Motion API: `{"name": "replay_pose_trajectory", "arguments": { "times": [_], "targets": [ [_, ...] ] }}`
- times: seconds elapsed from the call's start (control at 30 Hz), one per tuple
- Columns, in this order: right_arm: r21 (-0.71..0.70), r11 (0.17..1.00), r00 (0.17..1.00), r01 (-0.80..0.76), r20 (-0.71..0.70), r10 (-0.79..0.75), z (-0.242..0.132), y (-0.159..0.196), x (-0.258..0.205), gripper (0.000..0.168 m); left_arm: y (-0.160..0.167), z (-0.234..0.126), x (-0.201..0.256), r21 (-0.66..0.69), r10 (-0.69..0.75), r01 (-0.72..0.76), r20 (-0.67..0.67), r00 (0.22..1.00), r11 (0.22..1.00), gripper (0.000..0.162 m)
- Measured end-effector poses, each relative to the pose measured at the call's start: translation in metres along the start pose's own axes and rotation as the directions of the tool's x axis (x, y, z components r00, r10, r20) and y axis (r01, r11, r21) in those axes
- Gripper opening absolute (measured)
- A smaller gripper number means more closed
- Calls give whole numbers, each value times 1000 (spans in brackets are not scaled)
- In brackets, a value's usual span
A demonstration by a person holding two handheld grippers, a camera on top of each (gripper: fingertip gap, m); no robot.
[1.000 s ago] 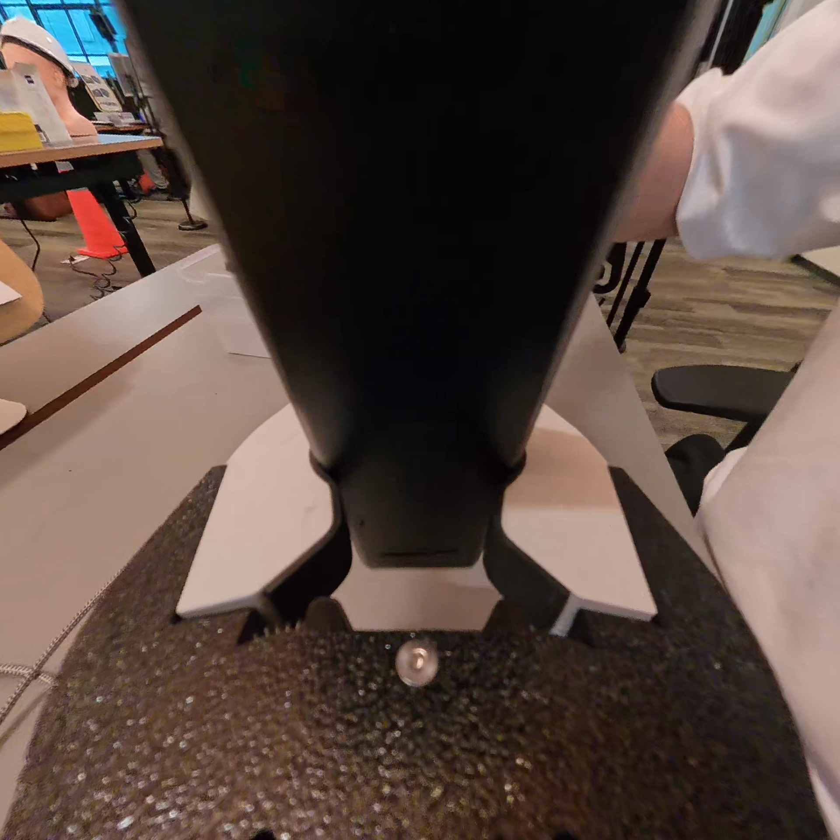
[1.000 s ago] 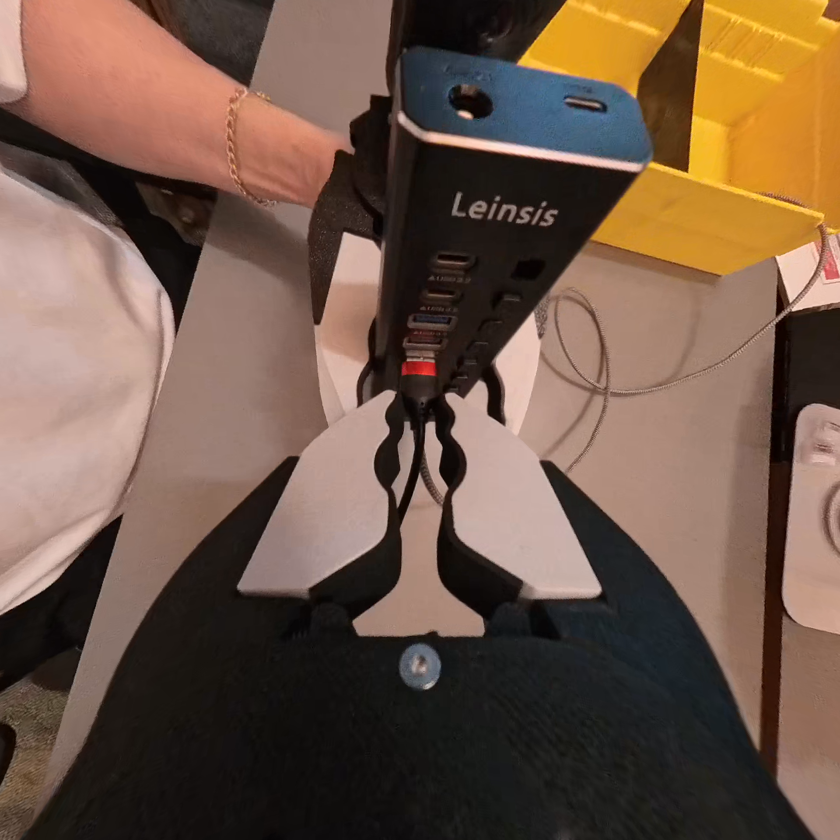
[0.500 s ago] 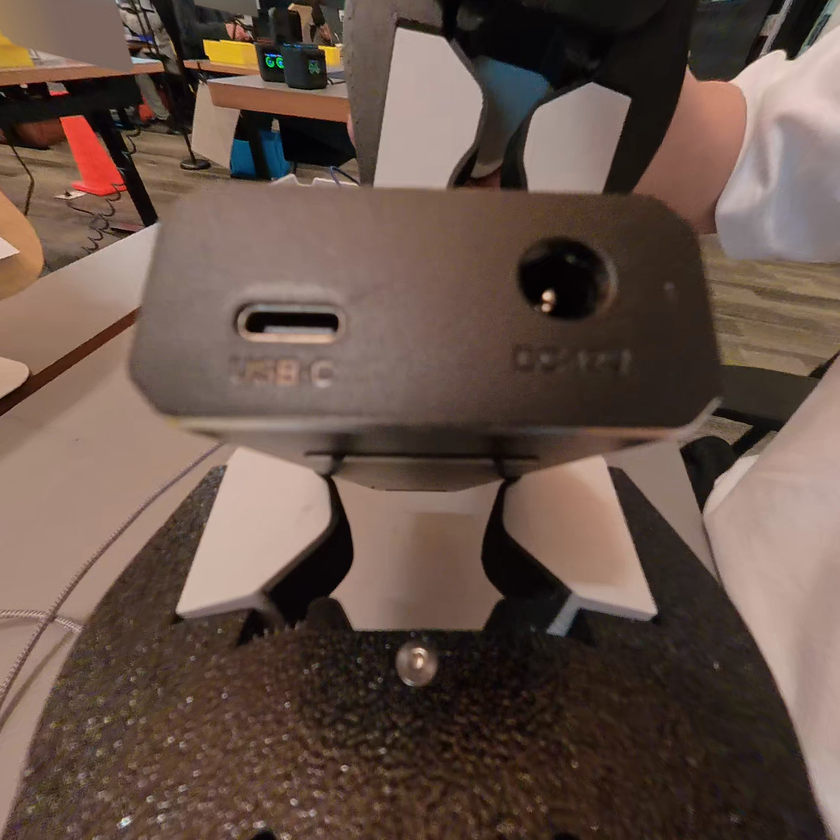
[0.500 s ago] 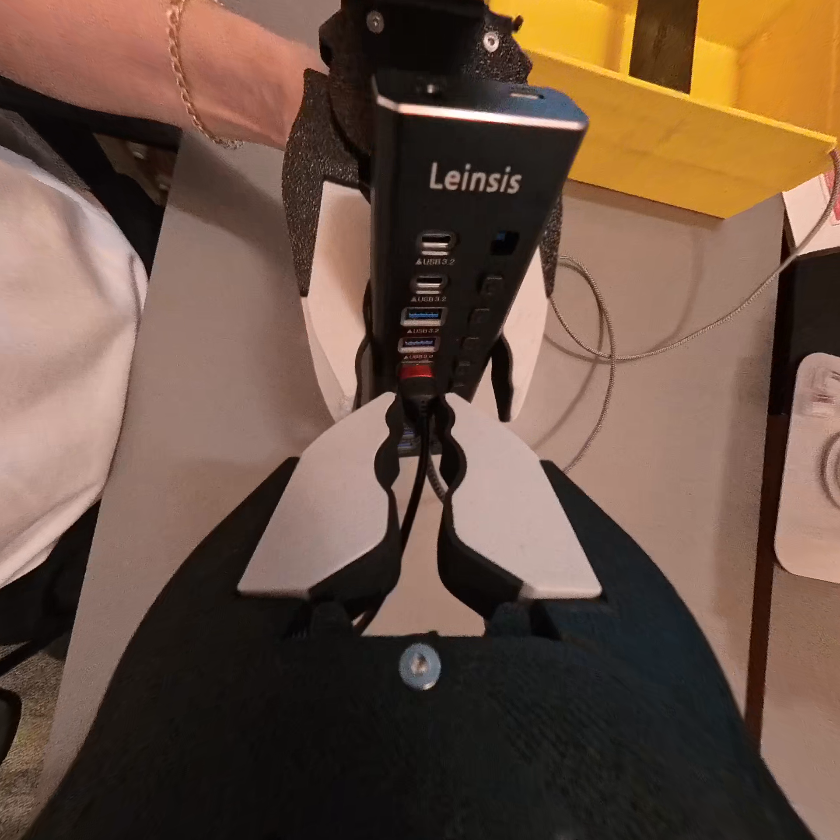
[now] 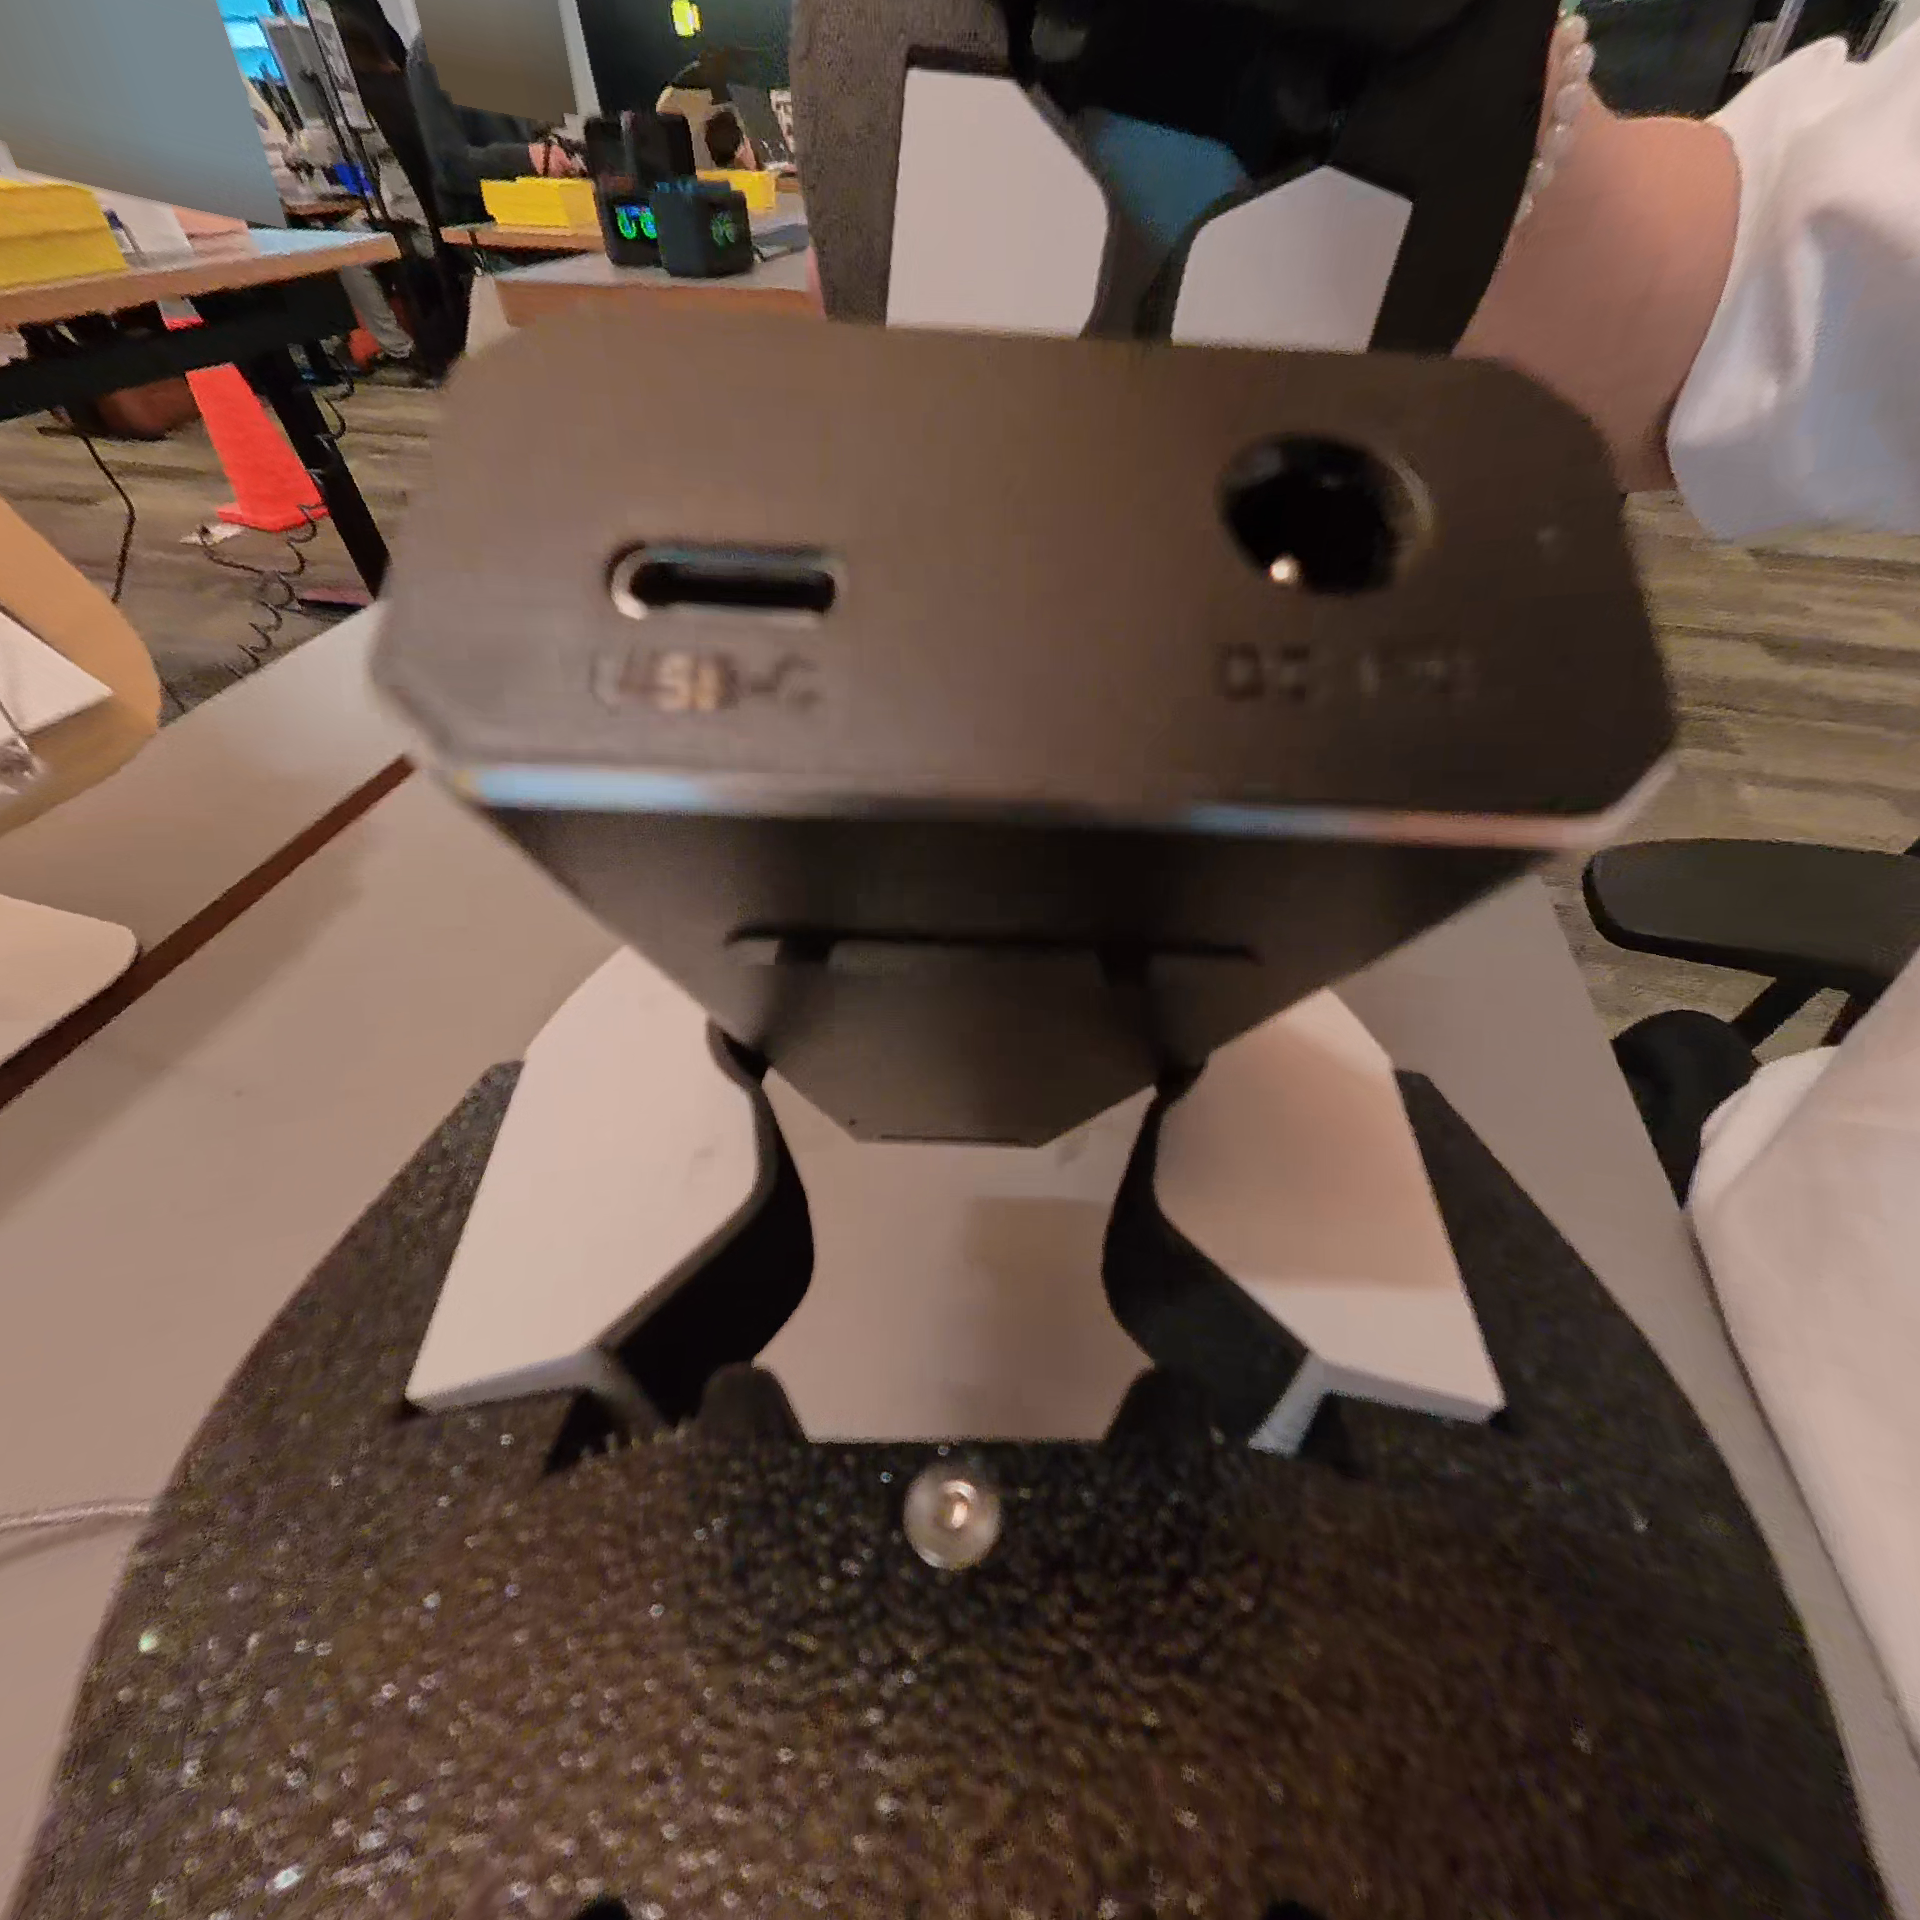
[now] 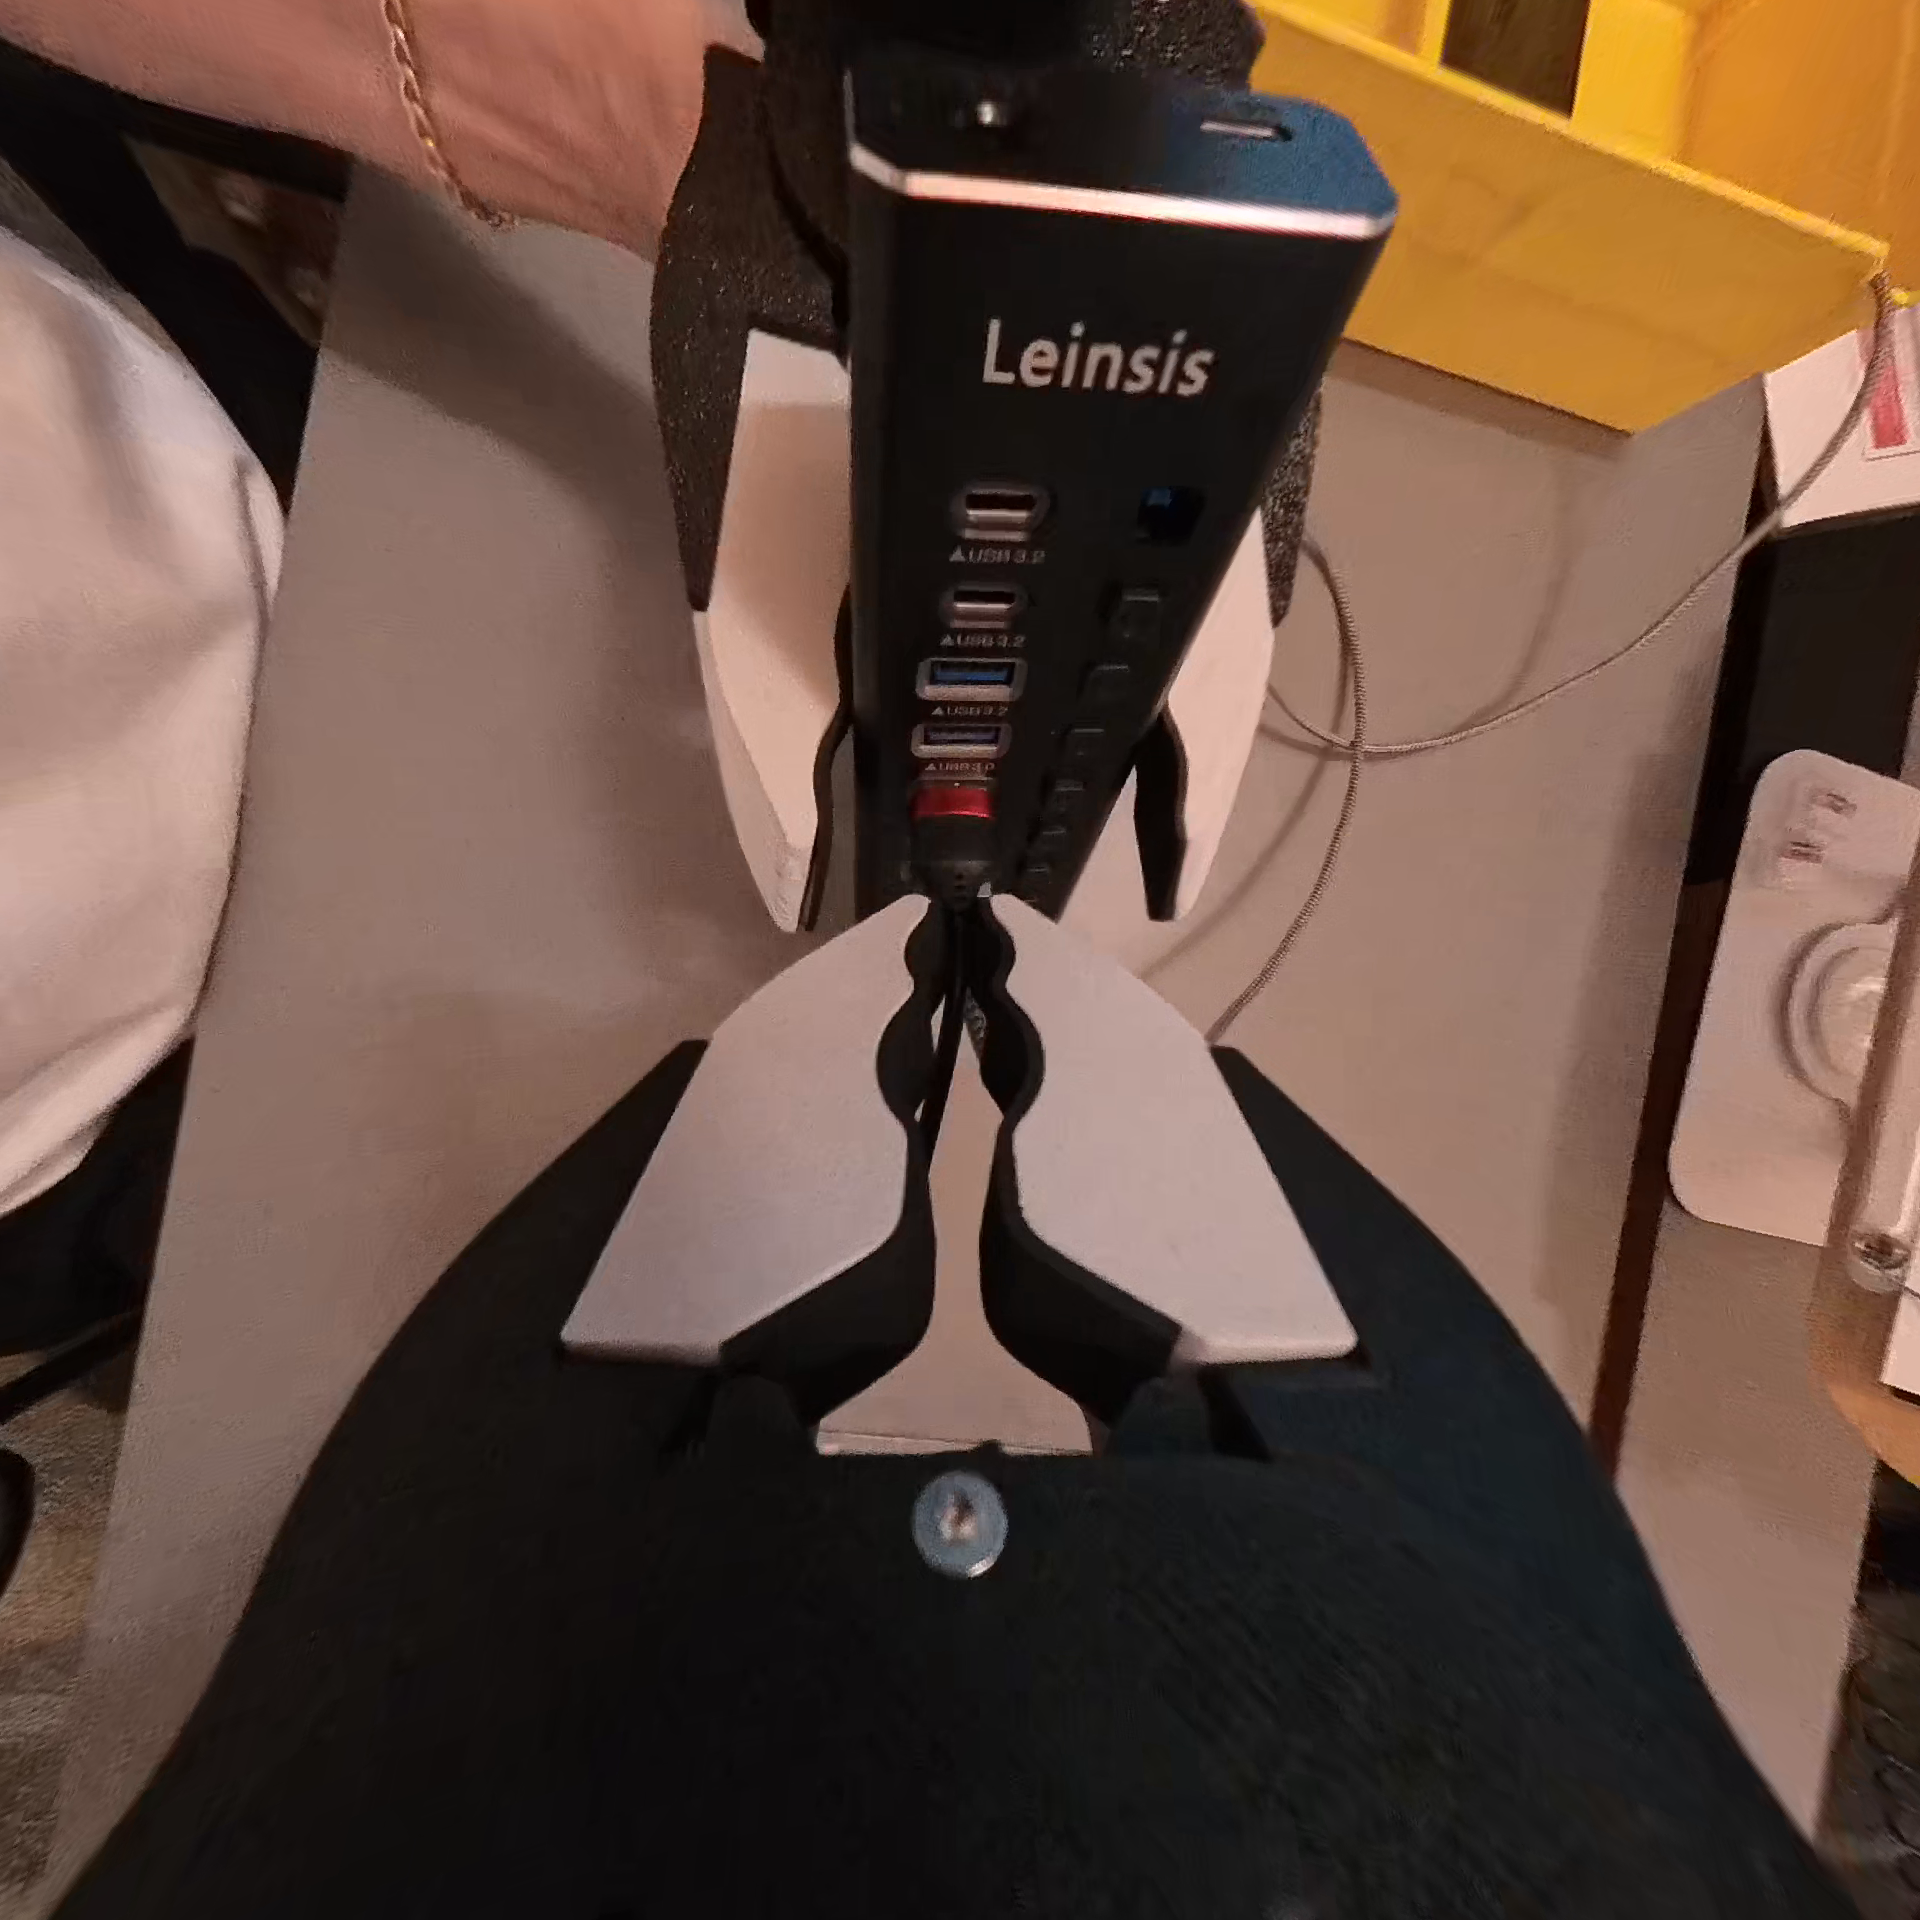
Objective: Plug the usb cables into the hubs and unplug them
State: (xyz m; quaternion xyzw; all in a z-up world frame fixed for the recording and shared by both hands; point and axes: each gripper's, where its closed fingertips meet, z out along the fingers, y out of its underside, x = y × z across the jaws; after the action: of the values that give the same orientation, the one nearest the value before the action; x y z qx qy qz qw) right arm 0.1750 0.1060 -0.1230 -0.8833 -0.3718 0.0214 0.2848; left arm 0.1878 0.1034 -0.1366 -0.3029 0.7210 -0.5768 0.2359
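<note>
Left hand-held gripper point(image 5: 951, 1081) clamps the black USB hub point(image 6: 1081, 540), held upright above the desk point(image 6: 468, 831). Right hand-held gripper point(image 6: 961, 914) is pinched on the black cable point(image 6: 940, 1060) behind its red-collared plug point(image 6: 954, 805), seated in a lower port. Judging by this, one plug-in looks done; unplugging and other ports remain.

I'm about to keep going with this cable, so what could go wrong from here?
1. The right claw pinches the thin black cable just behind the red plug, so force may strain the cable.
2. The left claw holds the hub only by its lower end; it could pivot or slip.
</note>
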Motion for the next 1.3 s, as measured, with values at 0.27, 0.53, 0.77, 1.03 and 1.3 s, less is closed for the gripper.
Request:
{"name": "replay_pose_trajectory", "arguments": {
  "times": [0.27, 0.53, 0.77, 1.03, 1.3],
  "targets": [
    [77, 997, 1000, -16, 0, 16, -4, -8, -11, 5, -6, -8, 10, 9, 71, -71, 7, 997, 997, 71],
    [111, 988, 994, -107, 39, 104, -4, -1, -17, 5, -3, -2, 16, 33, 42, -42, -19, 999, 999, 71],
    [87, 985, 988, -149, 57, 145, -2, 9, -17, 5, 2, 7, 15, 37, 36, -34, -48, 998, 999, 71],
    [408, 899, 986, -160, 28, 163, -19, -20, -7, 4, -24, -8, 12, 133, 8, -1, -53, 999, 991, 71],
    [589, 771, 962, -242, 45, 268, -28, -27, -7, 9, -26, -11, 14, 165, 4, 6, -59, 998, 986, 71]
  ]
}}
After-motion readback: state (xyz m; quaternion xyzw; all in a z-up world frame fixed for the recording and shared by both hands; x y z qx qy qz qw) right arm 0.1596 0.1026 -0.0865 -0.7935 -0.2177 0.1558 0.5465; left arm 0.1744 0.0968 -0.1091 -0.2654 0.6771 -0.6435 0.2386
